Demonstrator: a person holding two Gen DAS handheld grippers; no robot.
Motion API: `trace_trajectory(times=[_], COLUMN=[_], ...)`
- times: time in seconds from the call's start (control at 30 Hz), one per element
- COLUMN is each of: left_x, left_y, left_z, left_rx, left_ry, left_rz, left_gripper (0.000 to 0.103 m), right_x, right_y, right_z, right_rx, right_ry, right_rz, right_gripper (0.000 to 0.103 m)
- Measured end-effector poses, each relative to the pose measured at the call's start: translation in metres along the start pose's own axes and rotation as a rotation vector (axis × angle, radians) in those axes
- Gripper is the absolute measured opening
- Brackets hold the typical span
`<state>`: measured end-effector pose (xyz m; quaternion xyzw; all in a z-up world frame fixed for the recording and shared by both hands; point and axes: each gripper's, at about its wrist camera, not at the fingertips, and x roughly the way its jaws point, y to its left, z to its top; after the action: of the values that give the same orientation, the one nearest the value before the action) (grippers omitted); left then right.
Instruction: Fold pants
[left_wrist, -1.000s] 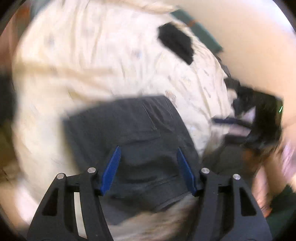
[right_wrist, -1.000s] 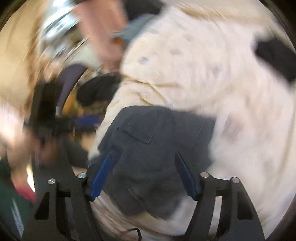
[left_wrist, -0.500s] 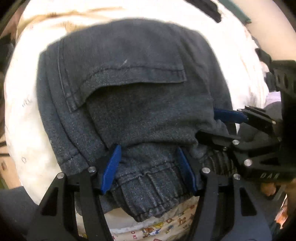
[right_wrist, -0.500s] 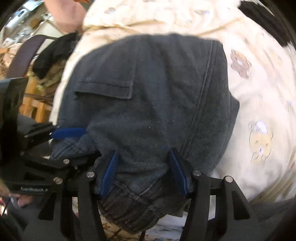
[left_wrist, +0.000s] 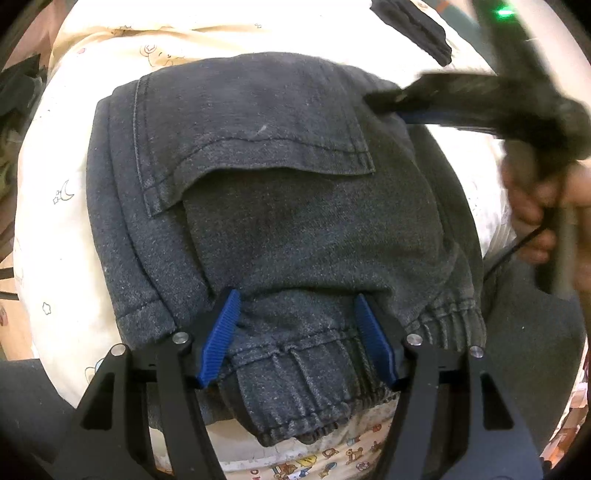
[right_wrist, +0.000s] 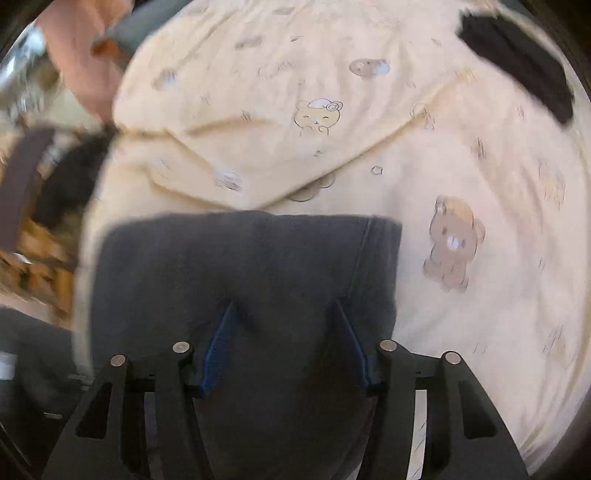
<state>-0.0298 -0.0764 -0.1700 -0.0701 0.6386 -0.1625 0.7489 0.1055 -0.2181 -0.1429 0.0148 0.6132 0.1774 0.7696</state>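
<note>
Dark grey denim pants (left_wrist: 280, 206) lie folded into a compact bundle on a cream bedsheet with bear prints (right_wrist: 461, 147). A back pocket faces up and the elastic waistband is at the near edge. My left gripper (left_wrist: 297, 306) is open, its blue pads straddling the waistband area just above the cloth. My right gripper (right_wrist: 284, 314) is open over the pants (right_wrist: 251, 266), well above them. It also shows blurred in the left wrist view (left_wrist: 480, 99), held in a hand at the upper right.
A black cloth (right_wrist: 524, 70) lies at the far right of the sheet and shows in the left wrist view (left_wrist: 417, 26). A dark chair and clutter (right_wrist: 40, 192) stand beyond the bed's left edge. A second printed sheet edge (left_wrist: 343, 458) shows below the pants.
My right gripper has lifted off the pants' right edge and swung up and away. My left gripper has stayed open over the waistband, slightly drawn back.
</note>
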Motion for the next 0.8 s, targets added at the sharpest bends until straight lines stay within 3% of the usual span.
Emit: trace_trajectory(times=[0.1, 0.13, 0.23, 0.33, 0.4, 0.47, 0.53, 0.6, 0.67, 0.8], left_x=[0.003, 0.004, 0.0, -0.011, -0.027, -0.043, -0.061, -0.071, -0.07, -0.046], left_y=[-0.004, -0.004, 0.002, 0.007, 0.015, 0.031, 0.05, 0.071, 0.094, 0.126], left_z=[-0.002, -0.002, -0.011, -0.007, -0.005, 0.0, 0.005, 0.008, 0.01, -0.001], left_rx=[-0.003, -0.001, 0.006, -0.006, -0.05, -0.113, -0.19, -0.273, -0.37, -0.528], left_ry=[-0.002, -0.001, -0.001, -0.01, -0.043, -0.106, -0.191, -0.247, -0.233, -0.131], left_rz=[-0.008, -0.009, -0.014, -0.032, -0.073, -0.075, -0.036, -0.006, 0.009, -0.034], left_gripper=[0.062, 0.062, 0.062, 0.062, 0.067, 0.088, 0.1, 0.103, 0.103, 0.103], right_x=[0.005, 0.005, -0.014, -0.039, -0.052, -0.067, -0.074, -0.074, -0.065, -0.043], right_y=[-0.02, -0.026, -0.051, -0.084, -0.09, -0.096, -0.104, -0.111, -0.11, -0.103], right_z=[-0.003, 0.002, 0.003, -0.01, -0.023, -0.04, -0.057, -0.067, -0.068, -0.082], right_rx=[-0.008, 0.016, 0.064, 0.215, 0.245, 0.262, 0.301, 0.368, 0.424, 0.445], right_ry=[-0.01, -0.018, -0.07, -0.087, -0.113, -0.143, -0.134, -0.102, -0.063, 0.034], right_rz=[-0.063, -0.07, -0.235, 0.015, 0.129, 0.2, 0.276, 0.352, 0.418, 0.453], right_gripper=[0.043, 0.043, 0.053, 0.054, 0.065, 0.075, 0.081, 0.082, 0.083, 0.083])
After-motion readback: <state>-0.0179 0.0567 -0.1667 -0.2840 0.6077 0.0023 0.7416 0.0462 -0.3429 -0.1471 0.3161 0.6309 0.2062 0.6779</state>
